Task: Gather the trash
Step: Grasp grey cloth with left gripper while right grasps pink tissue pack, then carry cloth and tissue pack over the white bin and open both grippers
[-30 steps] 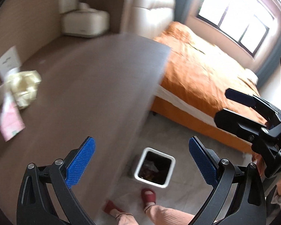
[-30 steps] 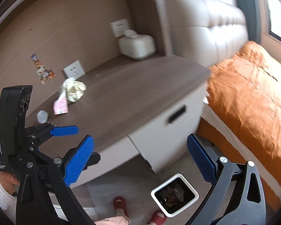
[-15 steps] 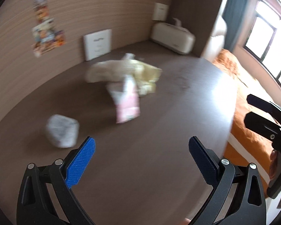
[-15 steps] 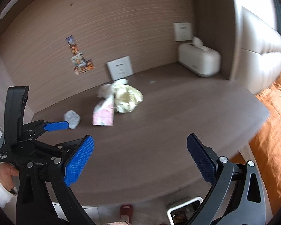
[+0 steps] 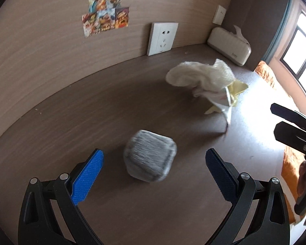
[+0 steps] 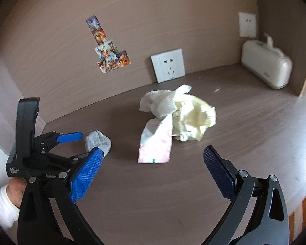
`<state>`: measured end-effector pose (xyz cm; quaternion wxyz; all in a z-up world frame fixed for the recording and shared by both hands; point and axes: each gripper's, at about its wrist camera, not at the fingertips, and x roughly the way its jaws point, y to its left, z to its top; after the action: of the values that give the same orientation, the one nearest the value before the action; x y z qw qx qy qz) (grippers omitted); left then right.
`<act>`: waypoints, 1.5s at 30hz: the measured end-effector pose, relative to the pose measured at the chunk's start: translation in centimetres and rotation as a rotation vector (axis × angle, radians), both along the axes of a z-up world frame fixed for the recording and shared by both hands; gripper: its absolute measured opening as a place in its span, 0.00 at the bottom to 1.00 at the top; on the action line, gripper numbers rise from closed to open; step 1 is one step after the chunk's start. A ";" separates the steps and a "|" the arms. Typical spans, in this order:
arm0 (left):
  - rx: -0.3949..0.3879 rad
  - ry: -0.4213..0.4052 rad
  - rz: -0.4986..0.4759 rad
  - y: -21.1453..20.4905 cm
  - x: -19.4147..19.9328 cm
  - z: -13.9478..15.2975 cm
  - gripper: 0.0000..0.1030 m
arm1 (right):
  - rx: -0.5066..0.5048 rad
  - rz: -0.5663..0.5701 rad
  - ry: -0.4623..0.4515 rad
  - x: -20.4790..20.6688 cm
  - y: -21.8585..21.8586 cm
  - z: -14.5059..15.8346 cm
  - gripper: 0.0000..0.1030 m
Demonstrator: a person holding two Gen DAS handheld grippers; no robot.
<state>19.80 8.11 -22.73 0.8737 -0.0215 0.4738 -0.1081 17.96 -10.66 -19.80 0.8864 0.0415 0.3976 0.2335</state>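
The left gripper (image 5: 153,169) hangs low over the brown table (image 5: 132,106) with its jaws spread wide, and the grey crumpled wad (image 5: 150,155) lies on the surface between the two blue pads, touching neither as far as the blur allows. From the right wrist view the same left gripper (image 6: 79,145) shows at the left edge, one pad beyond the wad (image 6: 98,143) and one in front of it. The right gripper (image 6: 153,173) is also wide apart and holds nothing; ahead of it lies a pink and white wrapper (image 6: 156,145), flat on the table. Touching the wrapper's far end sits a heap of crumpled white tissue and pale yellow paper (image 6: 179,112). Farther back, a white wall socket (image 6: 167,65) stands where table meets wall, with a cluster of small stickers (image 6: 110,55) above and to its left. In the far right corner rests a cream tissue box (image 6: 266,69).
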 end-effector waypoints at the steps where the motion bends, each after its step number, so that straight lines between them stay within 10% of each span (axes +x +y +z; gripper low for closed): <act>1: 0.000 0.009 -0.016 0.1 0.3 -0.4 0.95 | 0.003 -0.005 0.022 0.7 0.5 -0.6 0.96; 10: -0.026 0.037 -0.136 0.0 1.7 -2.2 0.95 | -0.011 -0.020 0.139 5.2 3.0 -4.2 0.94; 13: -0.028 0.027 -0.161 -0.2 1.9 -2.2 0.91 | -0.013 -0.011 0.163 5.6 3.4 -4.9 0.65; 15: -0.022 0.012 -0.168 -0.4 2.0 -2.0 0.71 | -0.010 -0.009 0.166 5.7 3.5 -5.2 0.49; 17: -0.020 0.006 -0.164 -0.3 2.1 -1.8 0.45 | 0.002 -0.011 0.144 5.3 3.6 -4.9 0.48; 33: -0.057 -0.023 -0.161 -0.9 -0.5 0.0 0.38 | 0.012 0.044 0.093 1.7 3.3 -1.7 0.47; 45: -0.061 -0.028 -0.164 -2.3 -2.1 1.1 0.39 | 0.364 -0.011 0.243 0.4 -0.7 -1.3 0.47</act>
<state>17.69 5.79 -21.64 0.8674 -0.0076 0.4583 -0.1938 18.39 -11.38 -21.06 0.8110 0.2311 0.4527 0.2898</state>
